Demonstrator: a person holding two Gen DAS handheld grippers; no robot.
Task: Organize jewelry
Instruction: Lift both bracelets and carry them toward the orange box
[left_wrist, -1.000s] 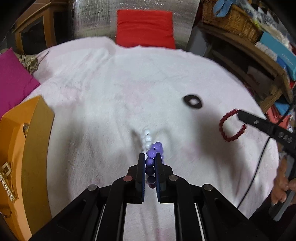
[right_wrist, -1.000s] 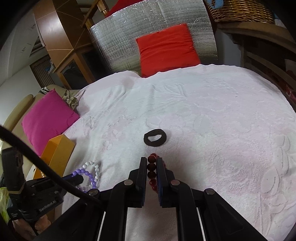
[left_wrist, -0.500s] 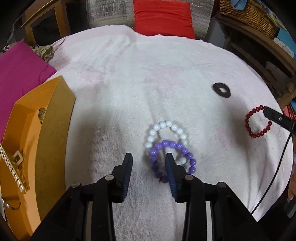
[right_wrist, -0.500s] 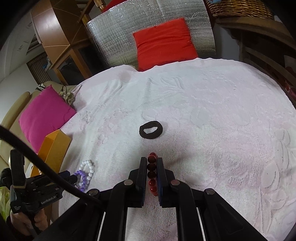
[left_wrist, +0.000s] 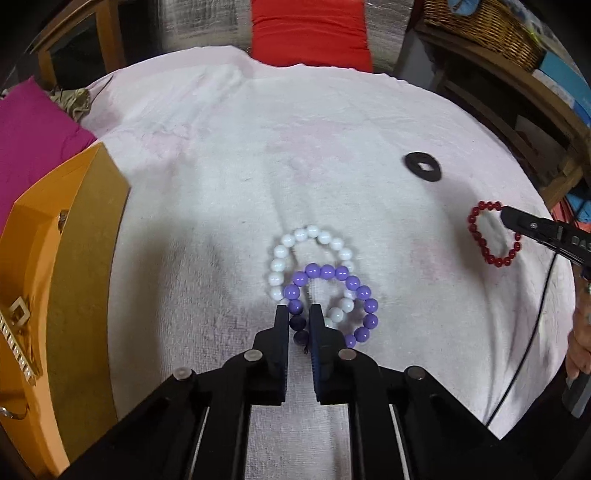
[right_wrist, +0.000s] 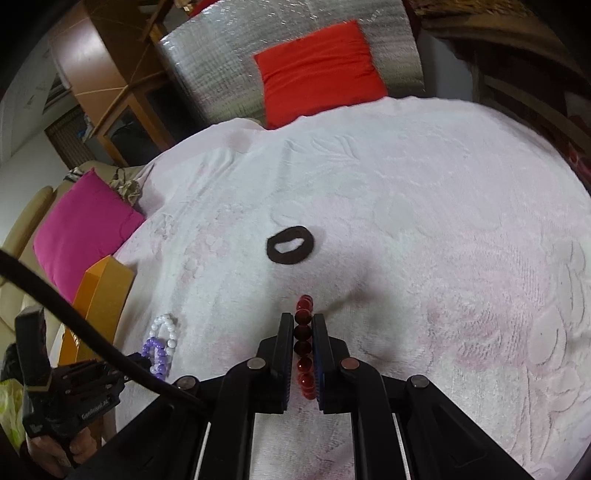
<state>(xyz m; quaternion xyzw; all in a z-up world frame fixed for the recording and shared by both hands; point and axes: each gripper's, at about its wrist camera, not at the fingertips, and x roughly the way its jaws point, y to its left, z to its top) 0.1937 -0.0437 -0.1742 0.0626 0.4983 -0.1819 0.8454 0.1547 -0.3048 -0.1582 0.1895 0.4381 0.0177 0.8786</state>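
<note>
My left gripper is shut on a purple bead bracelet that lies on the white cloth, overlapping a white bead bracelet. My right gripper is shut on a red bead bracelet, seen edge-on between the fingers. In the left wrist view the red bracelet hangs as a ring from the right gripper's tip at the right. An orange jewelry box stands open at the left. In the right wrist view the purple and white bracelets lie at lower left.
A black ring-shaped hair tie lies on the cloth ahead of the right gripper, also in the left wrist view. A pink cushion sits at the left, a red cushion at the back. Shelves and a basket stand at right.
The left gripper opened half a second ago over the two bracelets and has now shut on the purple one. The right gripper stays shut on the red bracelet, moved slightly.
</note>
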